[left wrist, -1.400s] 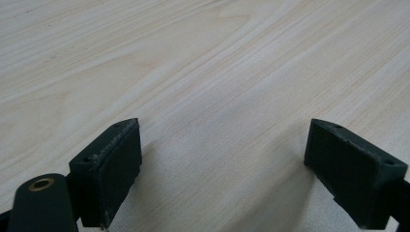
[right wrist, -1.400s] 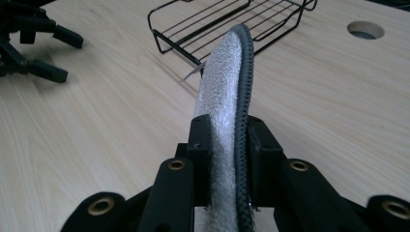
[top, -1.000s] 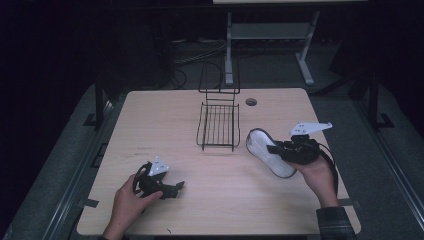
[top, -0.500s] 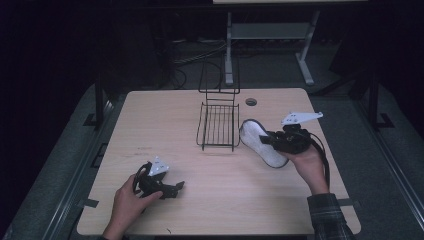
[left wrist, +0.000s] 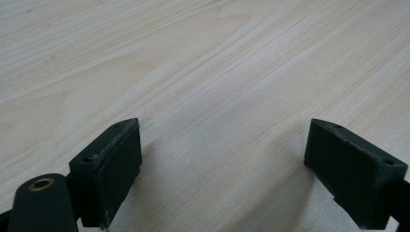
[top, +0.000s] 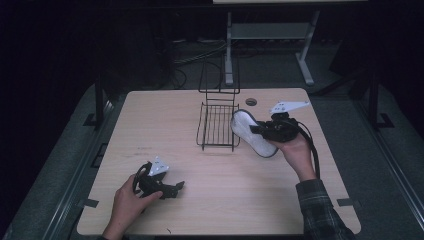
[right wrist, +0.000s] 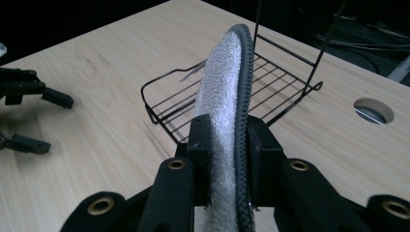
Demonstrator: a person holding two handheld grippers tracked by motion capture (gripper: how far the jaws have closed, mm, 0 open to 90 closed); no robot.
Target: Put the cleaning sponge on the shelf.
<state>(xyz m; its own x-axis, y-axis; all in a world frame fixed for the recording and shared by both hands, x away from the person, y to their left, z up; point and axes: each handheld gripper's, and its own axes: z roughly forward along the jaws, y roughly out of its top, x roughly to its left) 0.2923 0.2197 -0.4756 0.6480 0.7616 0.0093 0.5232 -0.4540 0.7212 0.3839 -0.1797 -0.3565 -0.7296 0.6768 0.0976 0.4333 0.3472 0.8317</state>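
Gripping a white insole (right wrist: 220,111) edge-on, the right gripper (top: 265,131) fingers clenched it beside a wire rack (top: 218,131); the left gripper (top: 170,189) rested released on the surface (top: 165,120). No writing was readable.

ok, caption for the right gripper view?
Right gripper clamps a grey insole on edge, just short of the wire rack.

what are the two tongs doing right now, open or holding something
Left tongs: open, nothing between them, over the table.
Right tongs: shut on the insole, beside the wire rack.
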